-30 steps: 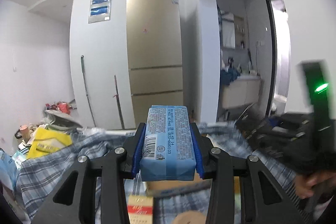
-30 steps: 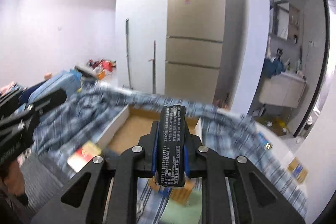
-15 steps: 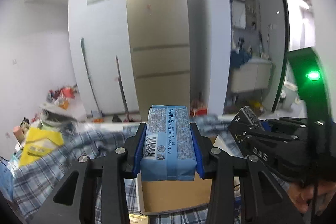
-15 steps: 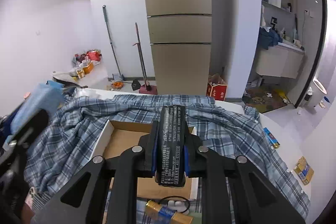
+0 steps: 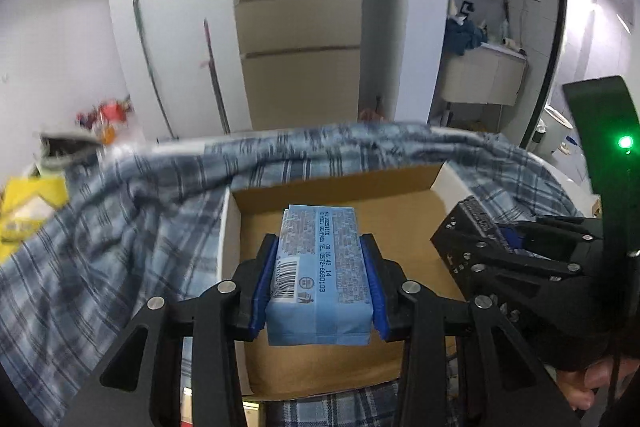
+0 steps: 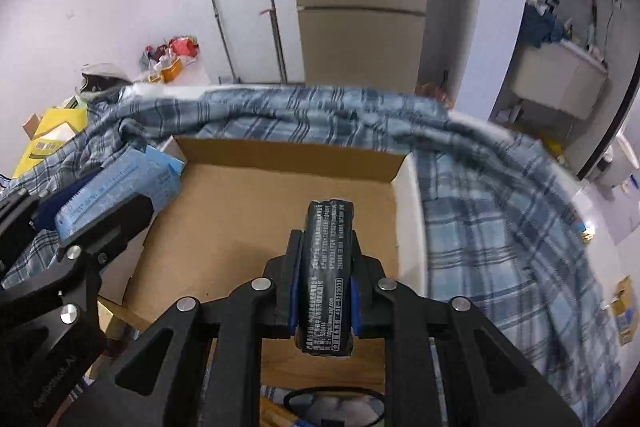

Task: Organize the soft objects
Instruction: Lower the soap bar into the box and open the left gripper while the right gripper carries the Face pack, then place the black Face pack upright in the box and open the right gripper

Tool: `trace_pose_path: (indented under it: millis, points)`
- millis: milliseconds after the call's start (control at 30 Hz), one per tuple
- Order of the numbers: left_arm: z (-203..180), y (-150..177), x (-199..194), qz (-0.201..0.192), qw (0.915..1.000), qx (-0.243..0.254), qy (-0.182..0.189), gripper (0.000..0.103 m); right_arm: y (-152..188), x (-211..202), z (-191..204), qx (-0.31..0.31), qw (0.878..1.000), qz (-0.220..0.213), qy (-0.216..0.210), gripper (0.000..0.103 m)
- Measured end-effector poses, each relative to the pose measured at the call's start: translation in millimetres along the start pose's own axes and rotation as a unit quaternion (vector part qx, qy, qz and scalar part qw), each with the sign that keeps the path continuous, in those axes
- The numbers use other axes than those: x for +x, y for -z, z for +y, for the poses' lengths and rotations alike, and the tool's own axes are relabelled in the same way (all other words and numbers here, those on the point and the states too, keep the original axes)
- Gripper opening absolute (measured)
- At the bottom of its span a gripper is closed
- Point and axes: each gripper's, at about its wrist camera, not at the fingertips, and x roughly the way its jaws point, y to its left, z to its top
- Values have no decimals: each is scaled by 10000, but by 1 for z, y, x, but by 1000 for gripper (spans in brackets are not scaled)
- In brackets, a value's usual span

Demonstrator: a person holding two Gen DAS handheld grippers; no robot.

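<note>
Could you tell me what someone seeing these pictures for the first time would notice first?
Probably the light blue soft tissue pack clamped in the left gripper, and the black soft pack clamped in the right gripper. Both hang above the open, empty brown cardboard box, which sits on a rumpled blue plaid cloth.

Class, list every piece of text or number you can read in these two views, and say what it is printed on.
Blue tissue pack in left tool: "08 16:43 14", "TEL:0572-6680103"; barcode and fine print unreadable.
Black pack in right tool: a number starting "400-"; the rest too small.
Yellow package: label blurred.
</note>
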Motion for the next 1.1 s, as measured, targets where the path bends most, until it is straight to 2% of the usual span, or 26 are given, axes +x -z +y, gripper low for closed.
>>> trace_pose_path:
  millis: [233,300,333,367,433,467,500,567,600,667,767,933,1000,1100]
  points:
    - [15,14,26,365,9989,-239,140,43,5,19,-6,41,9997,227,90,18]
    - [16,14,24,283,9987,-317,271,59,5,19,-3,-66,9997,145,157,18]
    - [17,13,22,222,9989,-317,266,61,4,19,-3,-95,9998,146,123,18]
    - [17,12,19,119,9992,-325,176,64,4,20,-2,-94,9998,179,65,18]
    - [18,11,13,-80,9995,-310,60,77,4,19,-2,-55,9998,202,42,22]
    - [18,10,10,-171,9994,-303,35,88,4,19,-2,-62,9998,187,63,26]
    - [18,10,7,-235,9993,-304,12,89,4,18,-2,-82,9998,166,101,32]
    - [18,8,2,-367,9989,-275,-25,89,2,13,-2,-103,9998,-23,162,76]
    - [18,7,0,-430,9988,-242,-51,89,2,9,-3,-92,9997,-126,189,78]
    - [18,6,-4,-512,9984,-230,-86,89,-1,2,-3,-93,9995,-199,208,78]
    - [25,1,-15,-736,9957,-456,-329,89,-5,-10,-2,-95,9988,-369,315,78]
    - [30,-10,-50,-1019,9935,-466,-199,89,-9,-38,2,-189,9960,-639,599,78]
    - [32,-11,-71,-1171,9920,-460,-113,89,-7,-61,4,-212,9911,-960,893,78]
    - [30,-7,-104,-1457,9886,-366,-27,89,1,-102,10,-264,9865,-1306,950,78]
